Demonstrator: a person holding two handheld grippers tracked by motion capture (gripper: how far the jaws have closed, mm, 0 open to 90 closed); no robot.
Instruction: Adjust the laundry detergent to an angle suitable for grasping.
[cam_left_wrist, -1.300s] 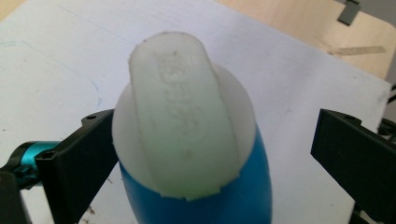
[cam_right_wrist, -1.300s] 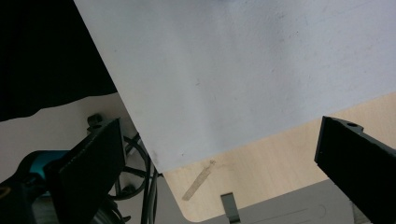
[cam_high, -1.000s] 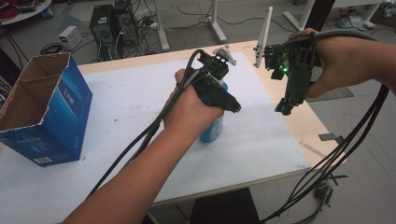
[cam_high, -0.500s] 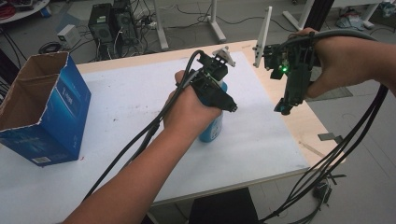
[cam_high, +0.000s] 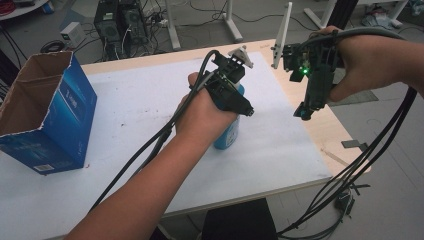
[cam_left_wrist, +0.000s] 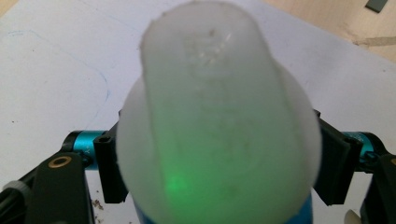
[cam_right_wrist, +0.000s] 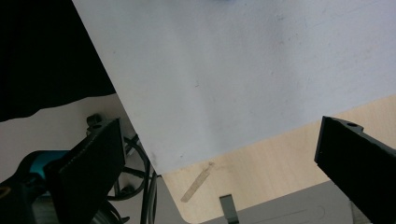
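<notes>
left gripper (cam_high: 239, 102): coming down from above on the blue bottle (cam_high: 227, 134); jaws have just been closing, bottle between them, black pads sitting right at either side of the white cap (cam_left_wrist: 217, 116) and looking like they are clamping it.
why that hold: judging a top grip at the cap/neck is keeping the bottle upright for a lift, and is leaving the body free for whatever comes next.
bottle location: standing upright on the white table sheet (cam_high: 130, 110), right of centre, mostly hidden under the left hand (cam_high: 202, 112) in the high view.
right gripper (cam_high: 306, 111): hanging in the air over the right table edge, jaws standing wide apart, nothing between them; right gripper view is looking down past them at the sheet corner and bare wood (cam_right_wrist: 261, 172).
why it's parked there: probably waiting clear so it isn't crowding the left grip; well apart from the bottle.
surroundings: open blue cardboard box (cam_high: 47, 117) sitting at the far left of the table, well apart from the bottle; a likely drop spot, only guessing.
in the way: nothing standing between bottle and box on the sheet. trailing cable (cam_high: 150, 150) from the left gripper is running along the forearm; the right gripper's cables (cam_high: 370, 150) are drooping off the table edge, possible snag.
</notes>
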